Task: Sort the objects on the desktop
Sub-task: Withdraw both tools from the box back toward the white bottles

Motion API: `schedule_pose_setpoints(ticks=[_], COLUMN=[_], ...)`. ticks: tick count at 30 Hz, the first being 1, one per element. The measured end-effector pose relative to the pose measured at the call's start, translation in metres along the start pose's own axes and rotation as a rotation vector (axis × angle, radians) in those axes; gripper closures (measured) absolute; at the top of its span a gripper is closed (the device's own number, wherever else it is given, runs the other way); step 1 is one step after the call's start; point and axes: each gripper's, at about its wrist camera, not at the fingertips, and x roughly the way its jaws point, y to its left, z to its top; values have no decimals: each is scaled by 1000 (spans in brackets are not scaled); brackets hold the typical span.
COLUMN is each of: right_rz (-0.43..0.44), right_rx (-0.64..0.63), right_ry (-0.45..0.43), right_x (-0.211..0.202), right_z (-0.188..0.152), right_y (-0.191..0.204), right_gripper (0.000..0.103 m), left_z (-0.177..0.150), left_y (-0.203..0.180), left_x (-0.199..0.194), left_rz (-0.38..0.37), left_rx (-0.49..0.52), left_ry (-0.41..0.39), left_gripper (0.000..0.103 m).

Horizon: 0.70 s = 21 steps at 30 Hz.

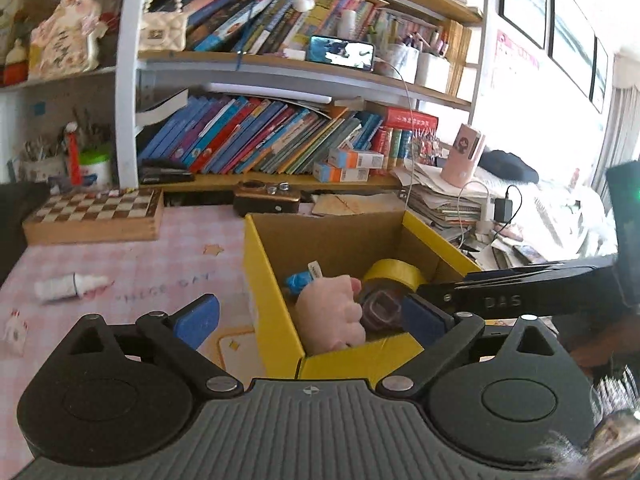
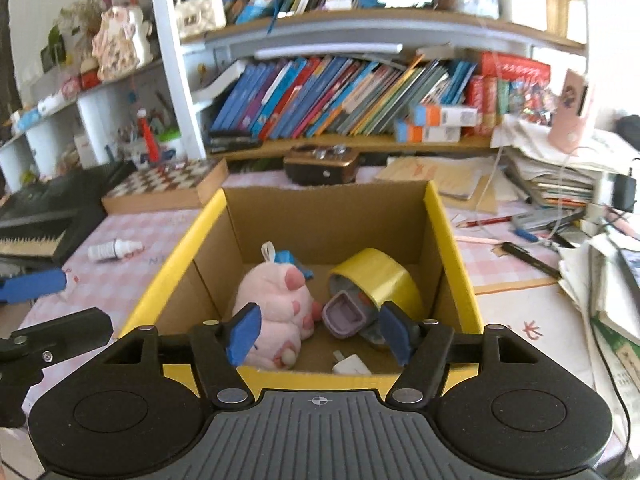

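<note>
A: Where does the sorting stand?

B: The box (image 2: 440, 216) already has a pink plush (image 2: 272, 300), a tape roll (image 2: 380, 276), a small purple thing (image 2: 344, 316) and a white plug (image 2: 352, 364) in it. The right gripper (image 2: 320, 334) hangs over the near rim, jaws partly apart and nothing between them.

A: And the left?

B: The left gripper (image 1: 308, 320) is spread wide and empty, at the box's left front corner.

A: What's next, then?

B: Likely the little white bottle (image 1: 70, 286). It lies on its side on the pink checked cloth (image 1: 160, 264), well left of the box, long axis running left to right, cap toward the box. The left gripper is clearly the nearer one; the bottle sits ahead and to its left.

A: Anything crowding it?

B: No, bare cloth around it. A chessboard (image 1: 96, 208) lies further back, apart from it. There may be a small scrap near the table's left edge, but it's too blurred to name. Shelves of books stand behind; papers and pens clutter the right side.
</note>
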Motion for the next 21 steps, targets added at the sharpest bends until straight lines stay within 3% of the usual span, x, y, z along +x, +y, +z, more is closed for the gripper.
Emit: schedule_pose_setpoints(ticks=[12,21], right_rz=[-95,-145], right_rx=[91,166], right_ry=[-44,-29], right_x=[-46,-75], right_z=[-37,-76], right_y=[31,58], right_gripper=[34,34], left_z=[-28,-52], left_y=[25,42], left_x=[-51,-81], left_rz=[-25,-74], left_rx=[14,38], left_ry=[-8,41], left_gripper=[4,4])
